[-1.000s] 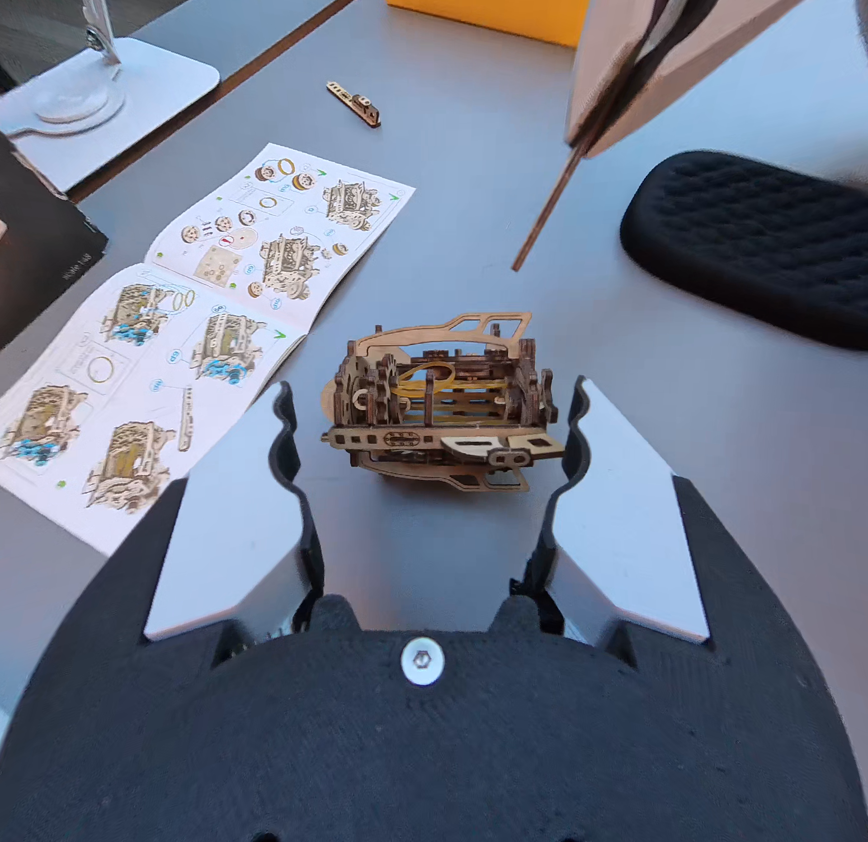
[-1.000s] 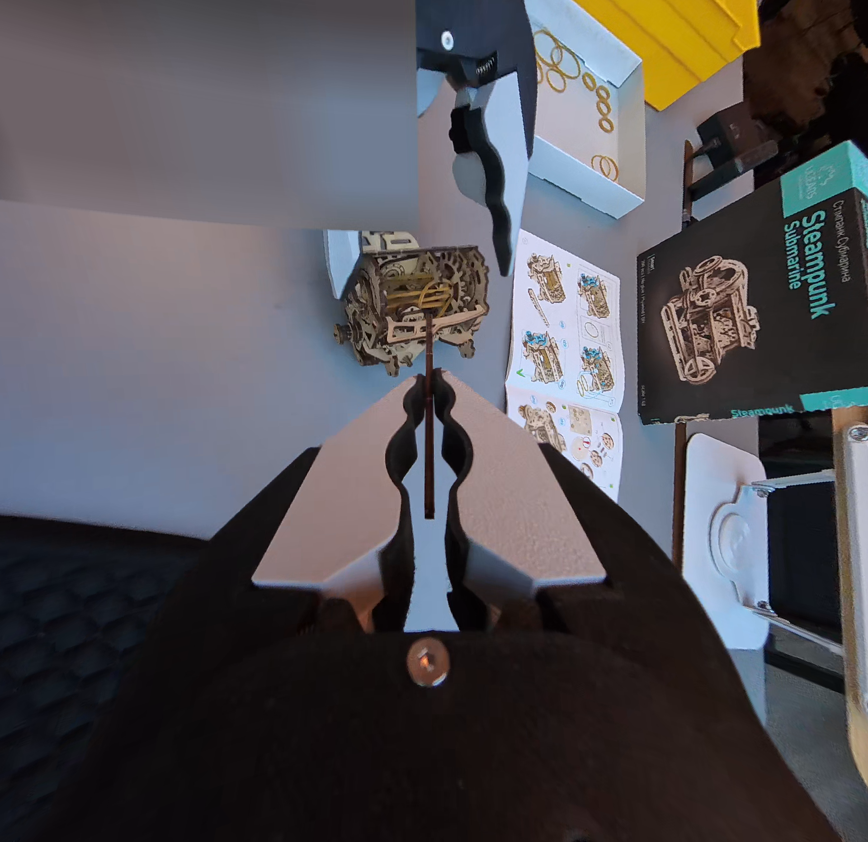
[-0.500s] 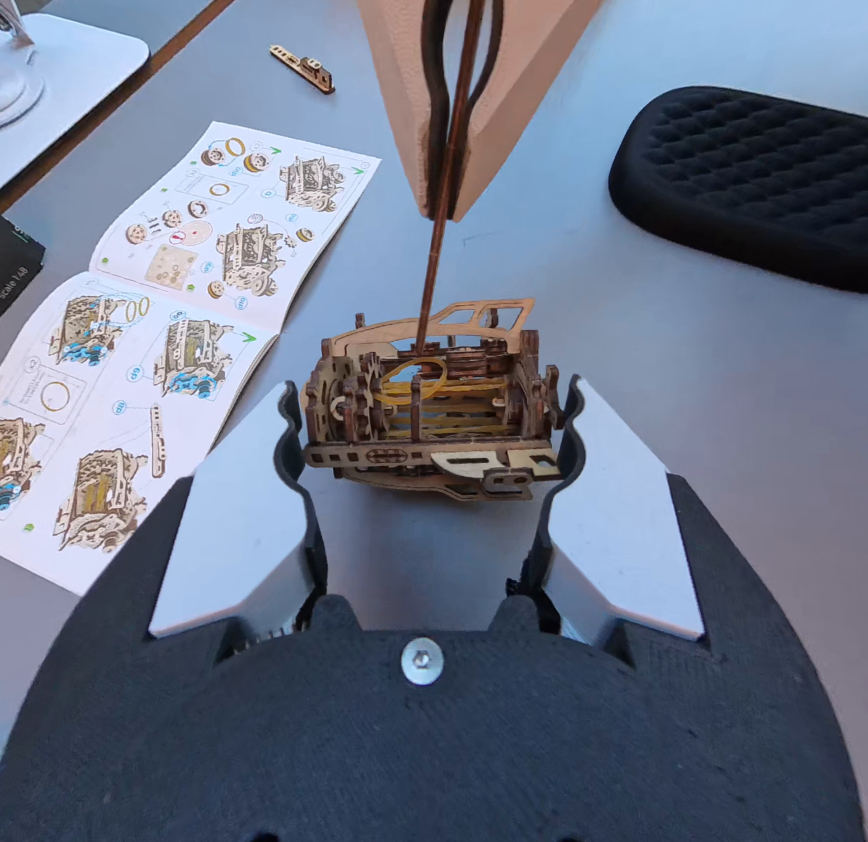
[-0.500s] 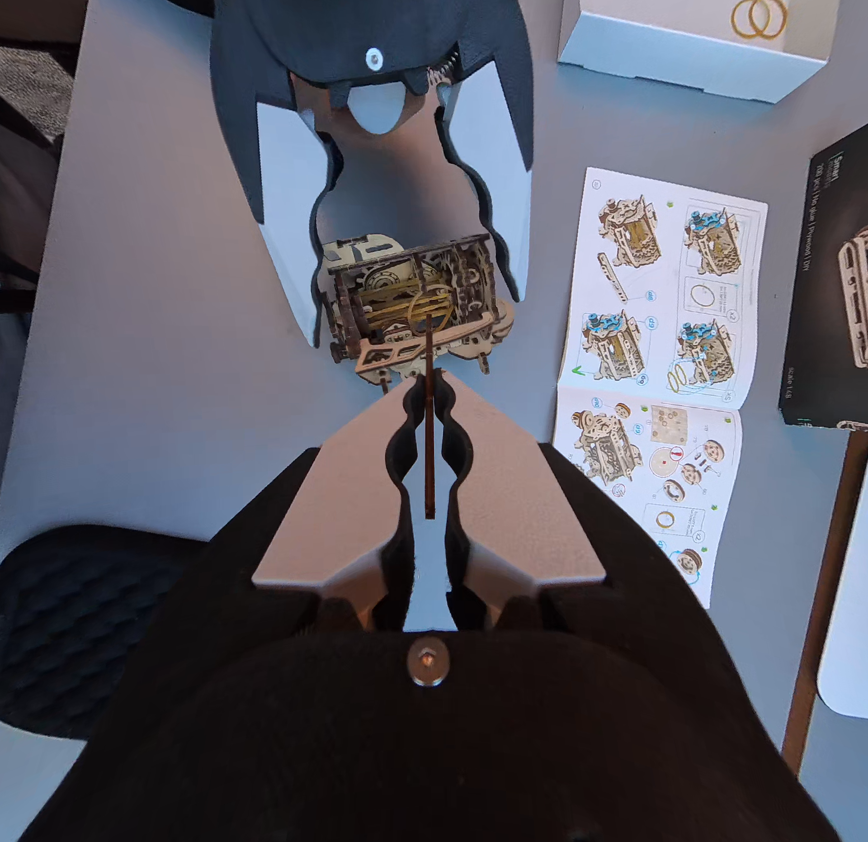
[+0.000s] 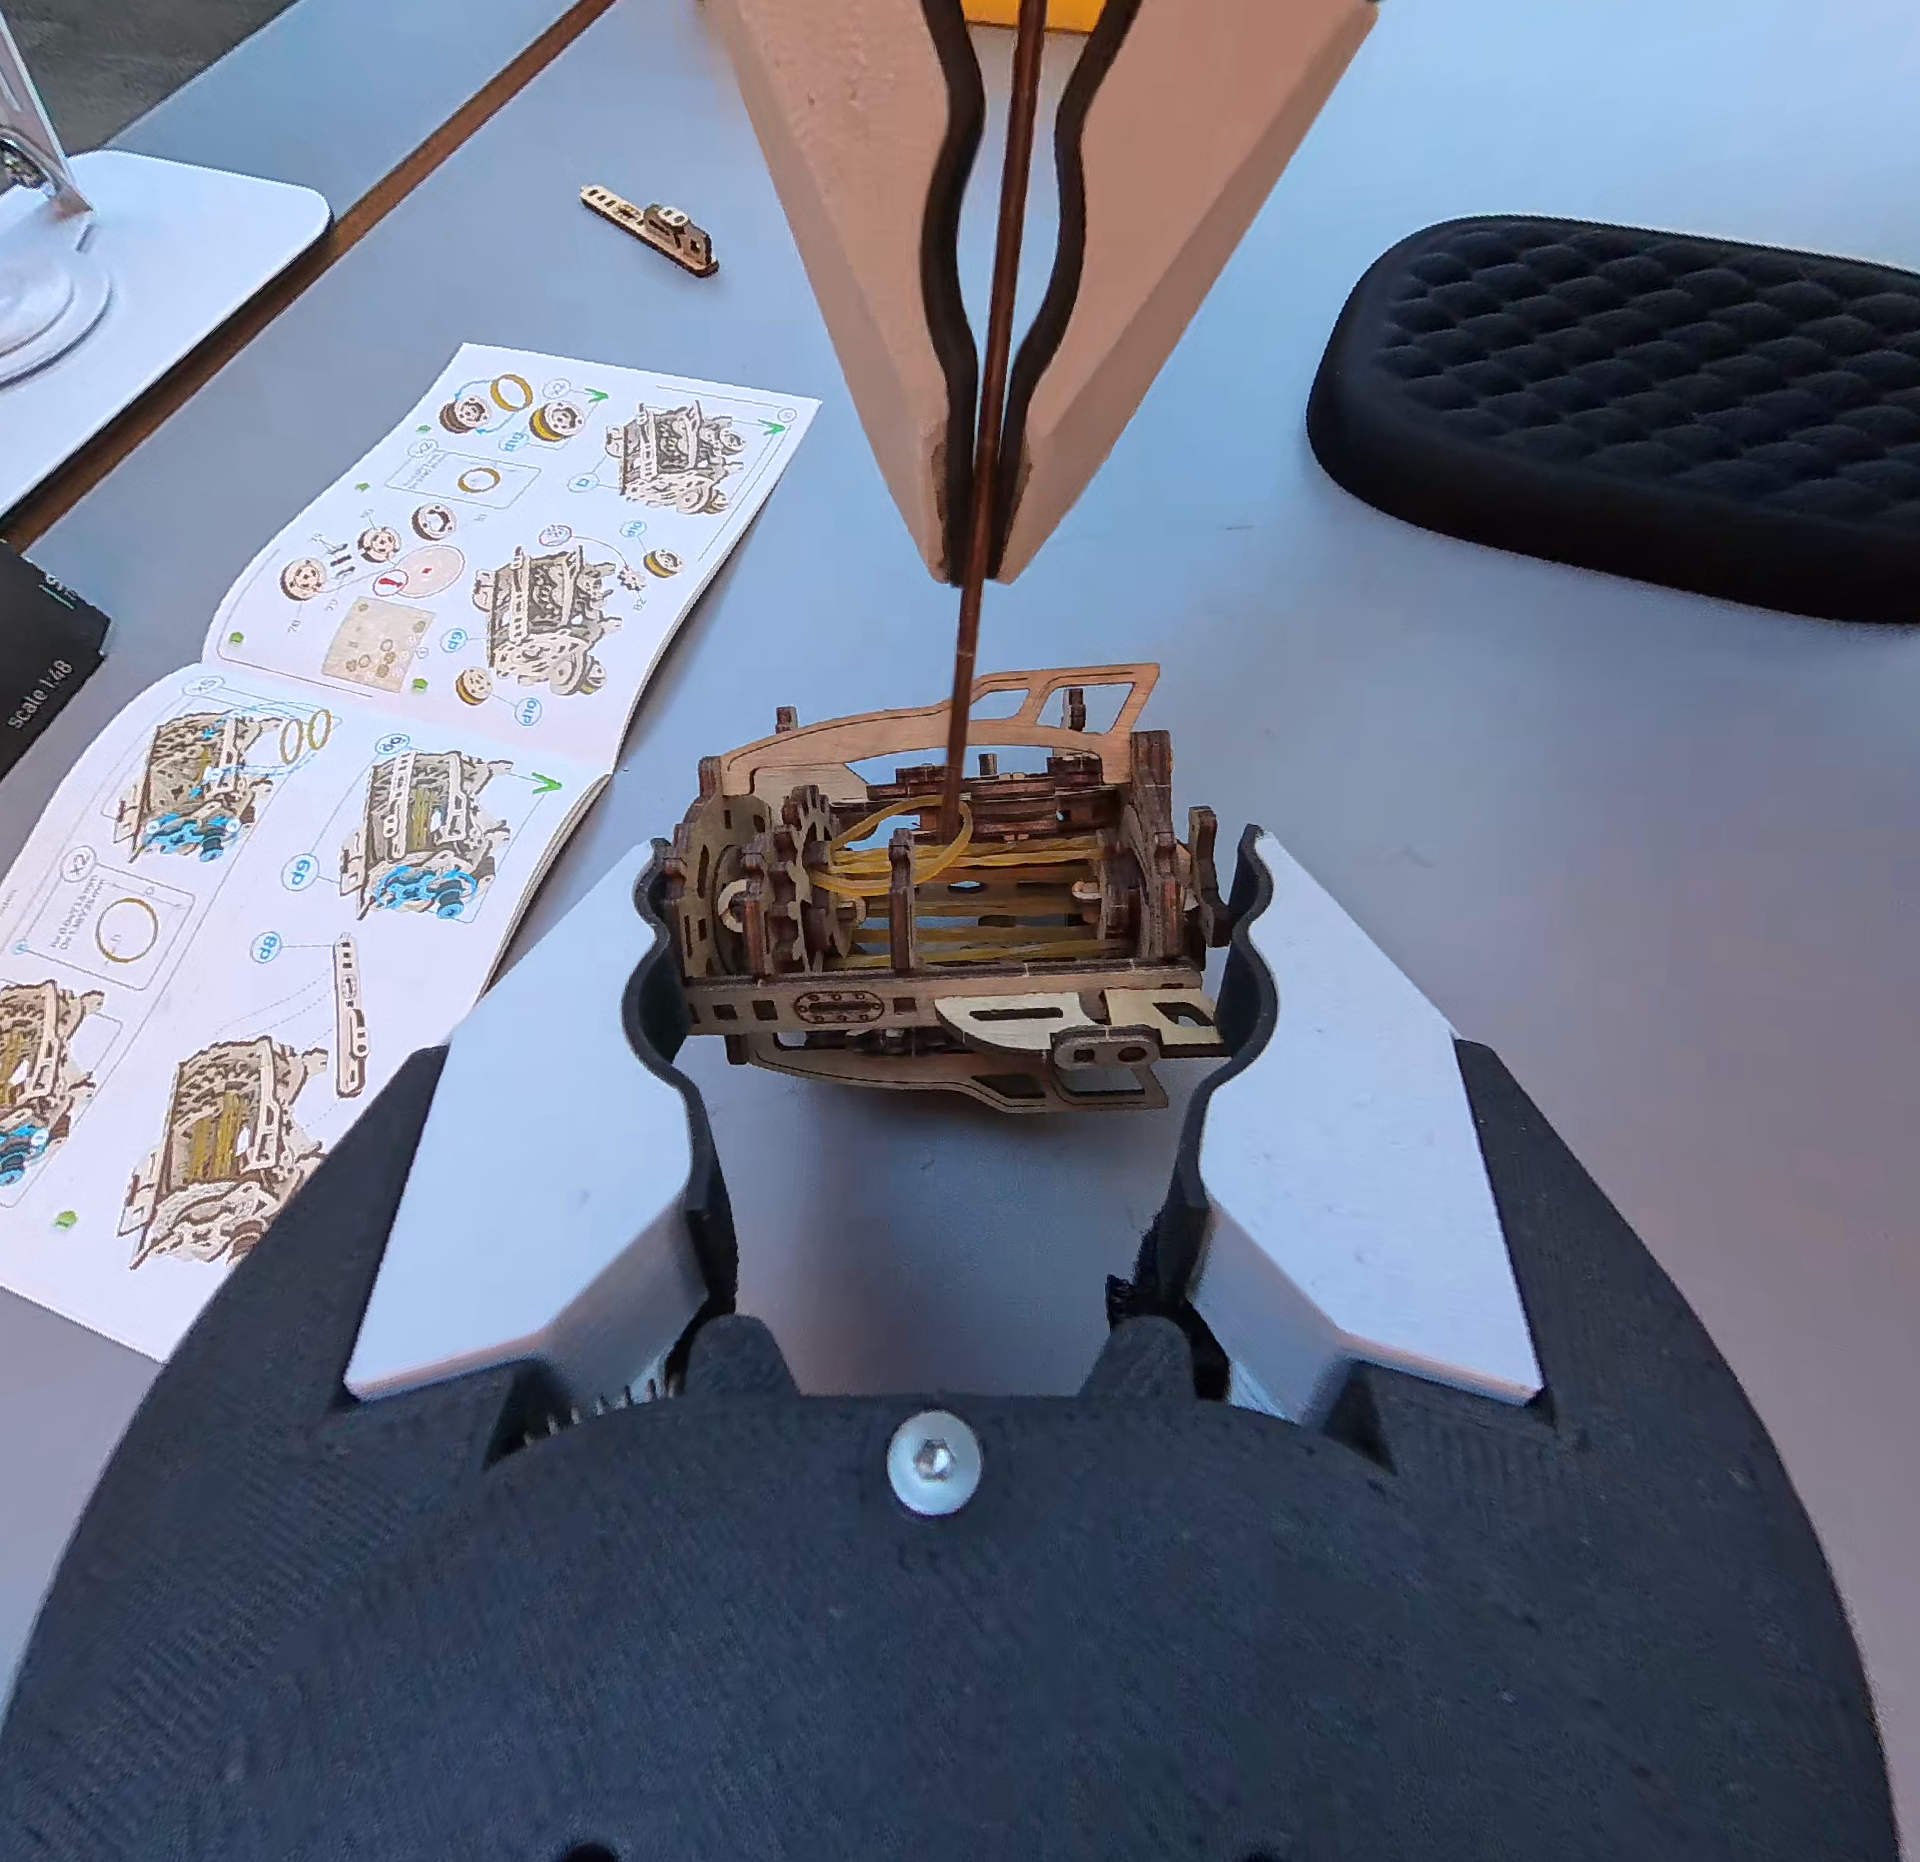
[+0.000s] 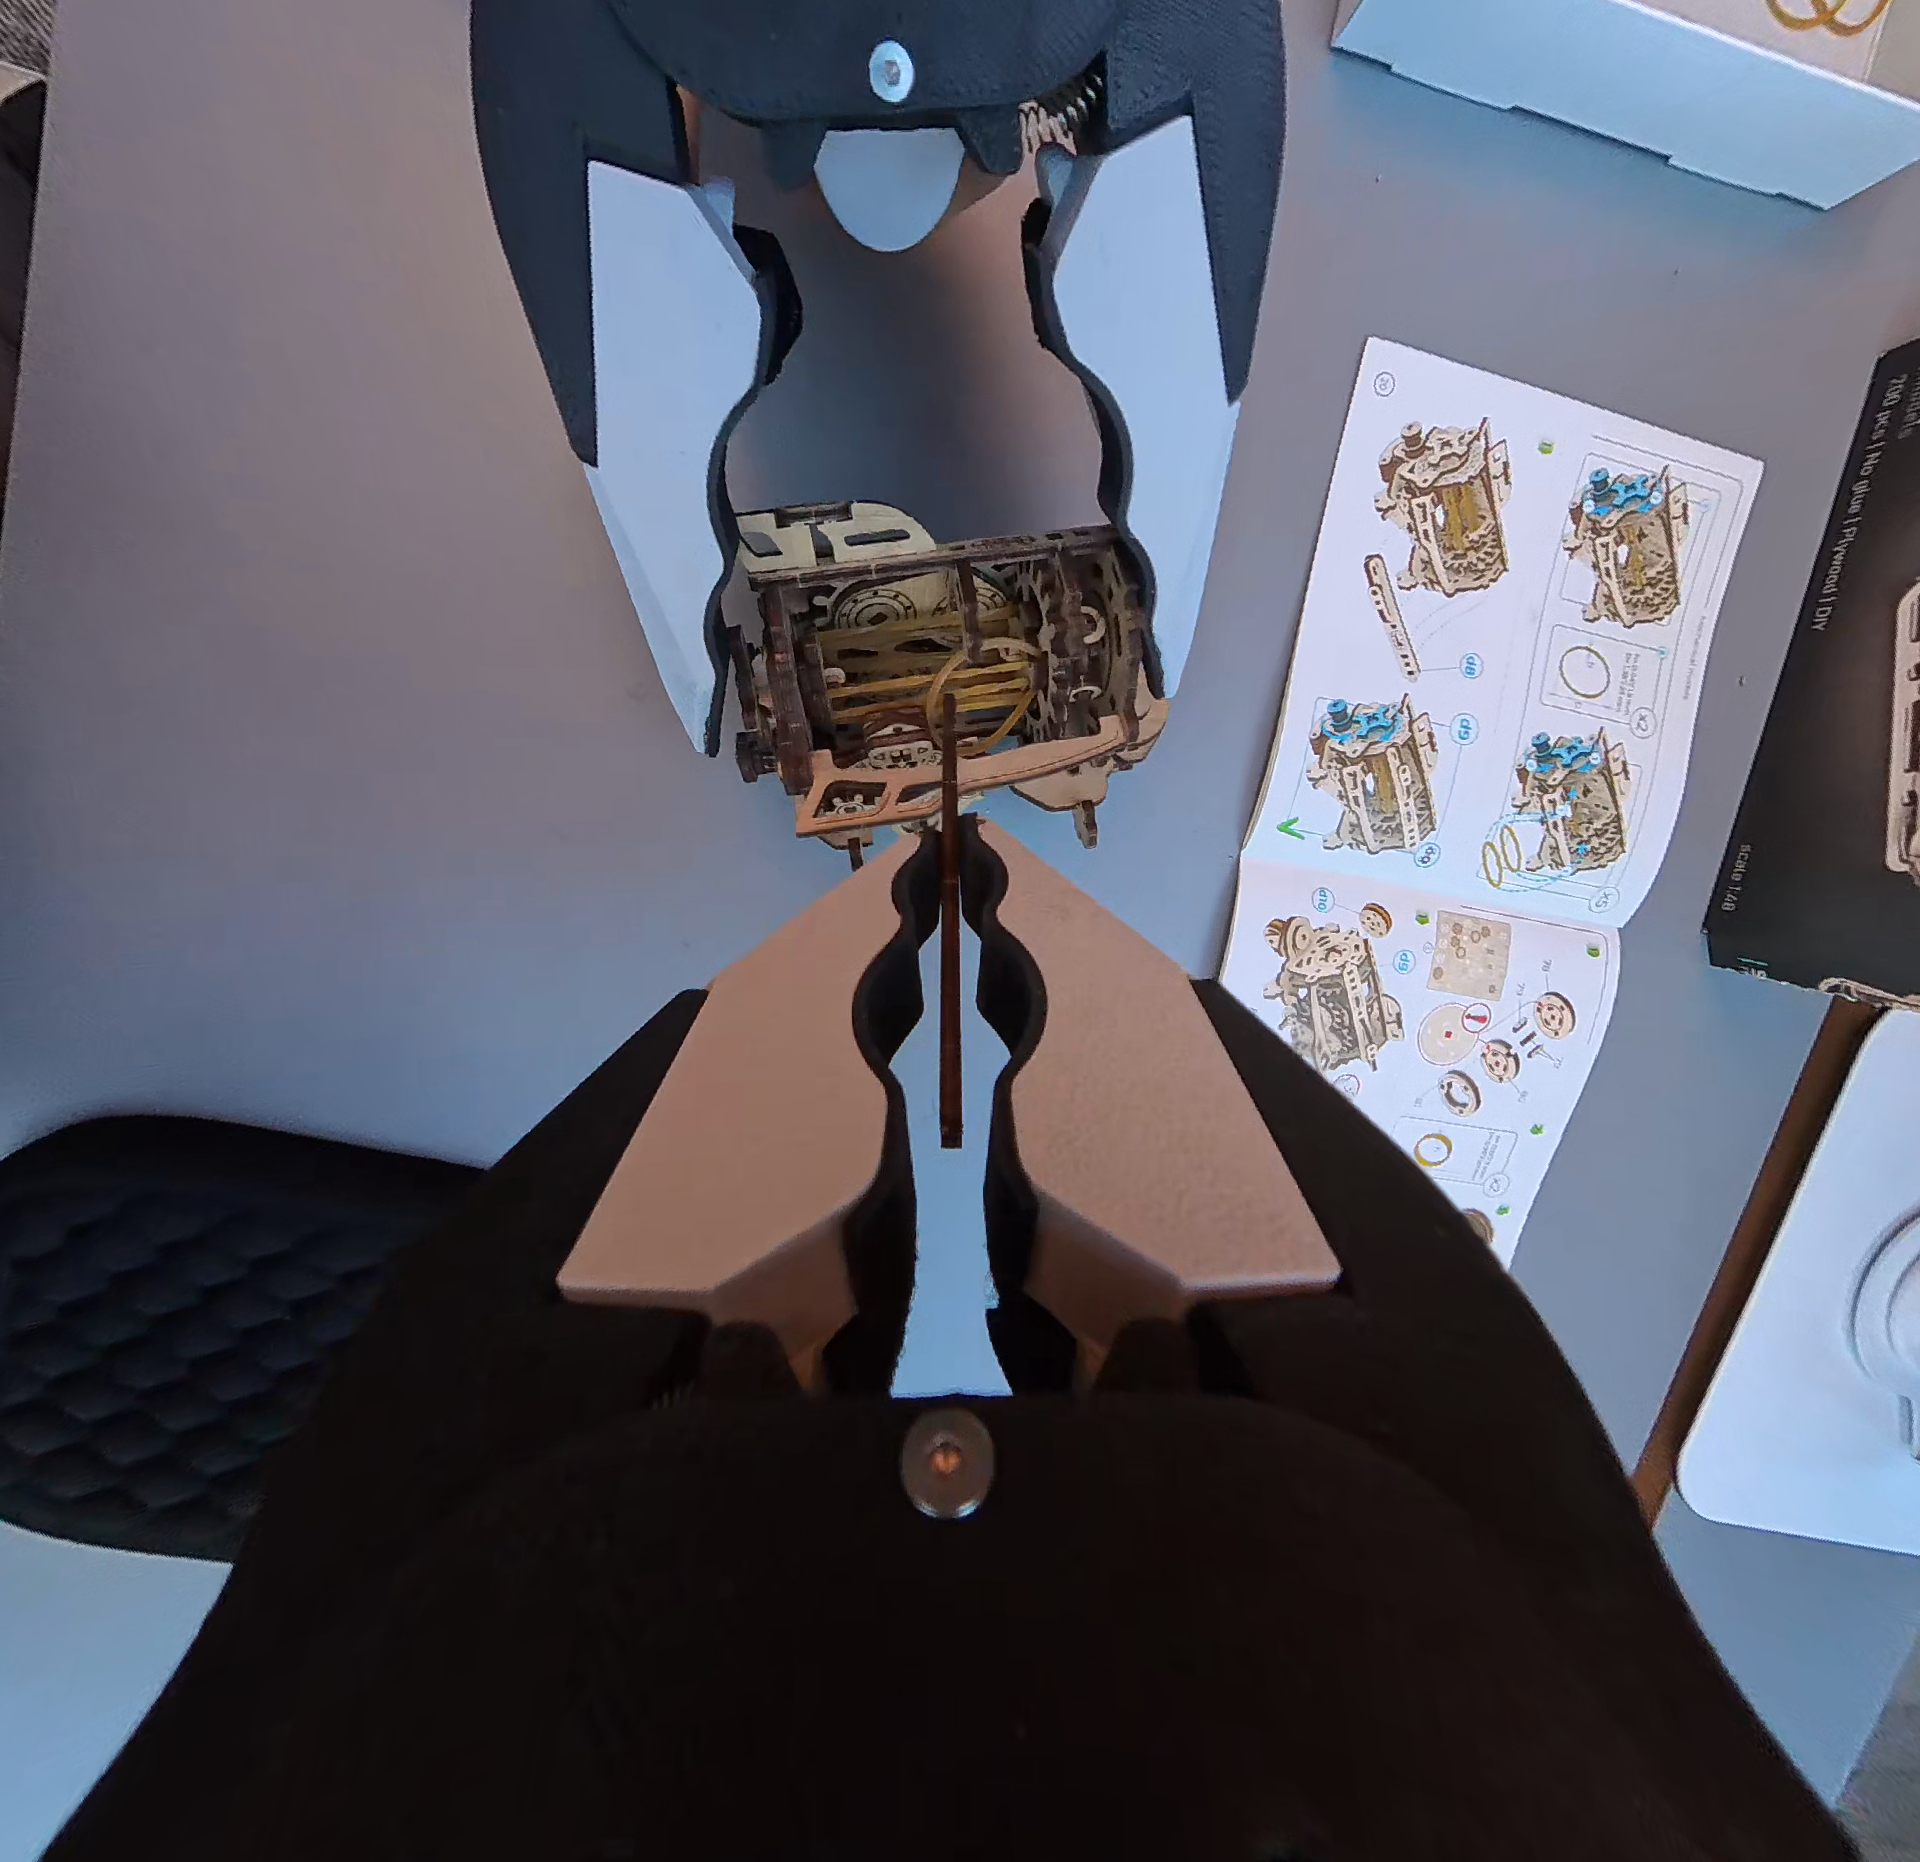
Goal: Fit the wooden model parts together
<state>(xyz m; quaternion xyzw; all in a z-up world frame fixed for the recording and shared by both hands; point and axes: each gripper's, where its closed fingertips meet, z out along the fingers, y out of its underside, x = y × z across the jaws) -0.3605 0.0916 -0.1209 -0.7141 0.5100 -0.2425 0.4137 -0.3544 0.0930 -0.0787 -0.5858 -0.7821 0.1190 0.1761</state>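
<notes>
A partly built wooden model (image 5: 935, 929) with gears and yellow rubber bands stands on the grey table. My left gripper (image 5: 945, 908) brackets it, and both fingertips touch its ends. It also shows in the right wrist view (image 6: 935, 711), around the model (image 6: 914, 669). My right gripper (image 6: 940, 841) is shut on a thin dark wooden stick (image 6: 950, 981). It comes down from above in the left wrist view (image 5: 971, 565). The stick (image 5: 971, 649) stands nearly upright, and its tip reaches into the top of the model among the rubber bands.
An open instruction booklet (image 5: 416, 721) lies left of the model. A black padded rest (image 5: 1621, 410) lies to the right. A small loose wooden part (image 5: 649, 228) lies farther back. A white box with rubber bands (image 6: 1558, 67), a black kit box (image 6: 1818, 721) and a white lamp base (image 5: 156, 254) stand around. The black padded rest (image 5: 1621, 410) is about equally far from each gripper, around 20 centimetres.
My left gripper has moved forward and closed in until its fingers touch the model's ends. My right gripper has swung over and lowered the stick's tip into the model.
</notes>
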